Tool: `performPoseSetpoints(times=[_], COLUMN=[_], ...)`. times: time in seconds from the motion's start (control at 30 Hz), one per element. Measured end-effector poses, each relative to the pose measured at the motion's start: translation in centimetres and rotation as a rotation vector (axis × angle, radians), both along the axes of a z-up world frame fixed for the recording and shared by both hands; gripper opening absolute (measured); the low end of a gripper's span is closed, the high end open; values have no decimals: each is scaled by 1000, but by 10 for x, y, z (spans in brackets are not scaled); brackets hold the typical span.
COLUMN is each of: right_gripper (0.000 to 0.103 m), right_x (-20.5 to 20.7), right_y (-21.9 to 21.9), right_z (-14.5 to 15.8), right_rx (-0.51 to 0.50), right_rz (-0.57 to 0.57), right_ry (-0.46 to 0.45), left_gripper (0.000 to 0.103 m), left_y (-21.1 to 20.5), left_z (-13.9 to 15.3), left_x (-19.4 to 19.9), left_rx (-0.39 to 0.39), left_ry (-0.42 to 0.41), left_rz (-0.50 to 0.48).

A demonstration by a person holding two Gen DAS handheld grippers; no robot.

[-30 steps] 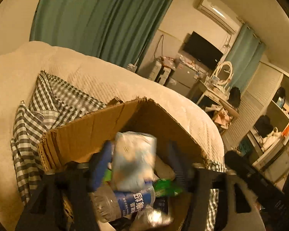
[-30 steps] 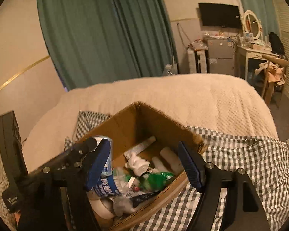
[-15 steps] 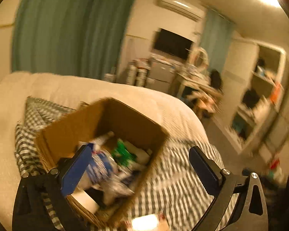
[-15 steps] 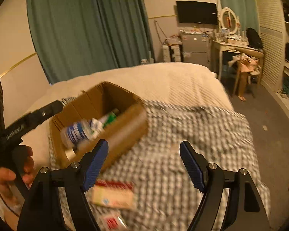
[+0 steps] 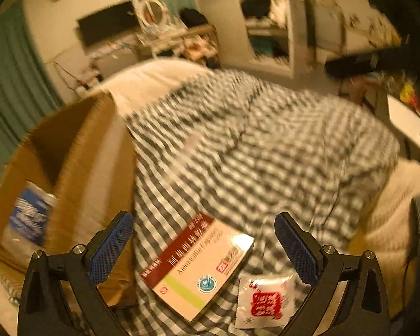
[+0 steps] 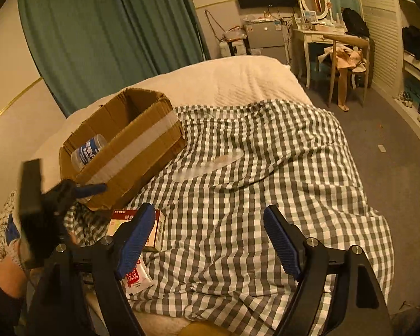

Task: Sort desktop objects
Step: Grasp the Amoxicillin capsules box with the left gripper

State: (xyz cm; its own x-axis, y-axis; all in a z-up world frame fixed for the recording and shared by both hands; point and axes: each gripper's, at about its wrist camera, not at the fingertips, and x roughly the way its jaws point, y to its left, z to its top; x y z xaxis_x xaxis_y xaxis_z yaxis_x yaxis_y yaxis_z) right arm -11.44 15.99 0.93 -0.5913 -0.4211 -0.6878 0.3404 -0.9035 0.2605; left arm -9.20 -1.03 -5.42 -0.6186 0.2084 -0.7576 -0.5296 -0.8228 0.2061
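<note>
Jaws of both grippers gape wide, holding nothing; left gripper hovers over the box, probably light, stiff: pinch its 2 long sides.

So the checked cloth is spread over the bed, covering the near part and leaving the far end bare. The cardboard box sits on the left side of the cloth, and there's a bottle lying inside it at the near-left corner. Just in front of the box, on the cloth, lies the medicine carton, and a small sachet lies right beside it on the near-right side, pretty much touching. Beyond the bed, against the far wall, a curtain hangs on the left; a dressing table with a chair before it stands on the right.
</note>
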Motion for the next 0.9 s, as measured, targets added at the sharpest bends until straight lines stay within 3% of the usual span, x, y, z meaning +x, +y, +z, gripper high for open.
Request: performPoseSetpoints(times=[0.17, 0.23, 0.33, 0.37, 0.43, 0.53, 0.63, 0.7, 0.83, 0.9], right_gripper=[80, 80, 80, 80, 80, 80, 80, 80, 80, 80], right_x=[-7, -11, -19, -21, -24, -28, -26, -22, -13, -8], right_y=[-2, -3, -6, -7, -10, -12, -17, -21, -27, -28], right_z=[-23, -33, -48, -53, -60, -68, -71, -70, -64, -61], right_rx=[28, 32, 43, 50, 57, 55, 53, 64, 76, 66], right_rz=[8, 6, 4, 4, 2, 0, 6, 15, 27, 30], right_ry=[-39, -61, -93, -103, -120, -147, -159, -155, -145, -143], left_gripper=[103, 103, 102, 93, 90, 55, 50, 47, 37, 34], left_y=[-12, -13, -7, -6, -8, -24, -38, -39, -30, -31], left_z=[-35, -48, -65, -67, -65, -45, -29, -30, -45, -43], left_x=[-10, -12, -12, -12, -15, -24, -40, -42, -37, -34], left_rx=[79, 38, -59, -72, -36, 138, 219, 192, -32, -26], left_ry=[-146, -164, -111, -104, -108, -123, -165, -164, -95, -79], left_rz=[-95, -123, -141, -142, -135, -98, 9, 53, 122, 129])
